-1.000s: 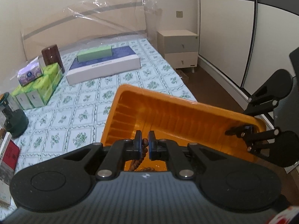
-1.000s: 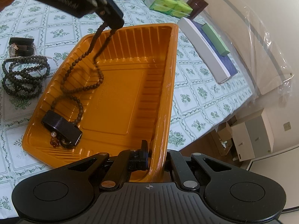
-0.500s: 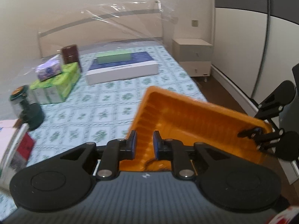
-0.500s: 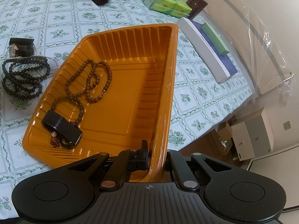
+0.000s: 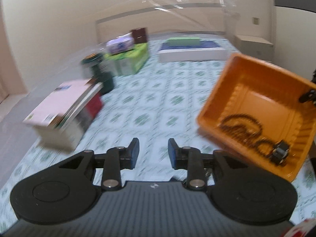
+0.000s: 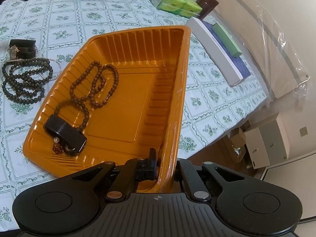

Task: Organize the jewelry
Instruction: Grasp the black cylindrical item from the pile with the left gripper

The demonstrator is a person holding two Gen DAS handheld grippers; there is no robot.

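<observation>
**In the orange tray: one bead string delivered, more waiting on the bed**

In the ribbed orange plastic tray (image 6: pixel 126 106) the brown wooden bead necklace (image 6: pixel 92 90) now lies loose on the tray floor, coiled beside a black loop-shaped band with a small pearl and amber charm (image 6: pixel 65 134). A second ago I had that necklace pinched in my left tongs (image 5: pixel 153 152) and dangling over the tray; since then the jaws have been opening, nothing sits between the blue pads, and the view has swung off the tray toward the flowered green-and-white bedsheet (image 5: pixel 150 102). The blur tells me that hand is travelling.

My right tongs (image 6: pixel 164 169) are clenched on the tray's near wall, one finger inside and one outside, holding it tilted on the bed exactly as before.

So one piece is filed. Outside the tray, just beside its left edge, remain the dark beaded necklace heaped in coils (image 6: pixel 23 81) and the dark-strapped wristwatch (image 6: pixel 19 49) beyond it. I judge the beads my likely next pick. Farther off stand the stacked books (image 5: pixel 65 116) and green tissue packs (image 6: pixel 173 2).
</observation>
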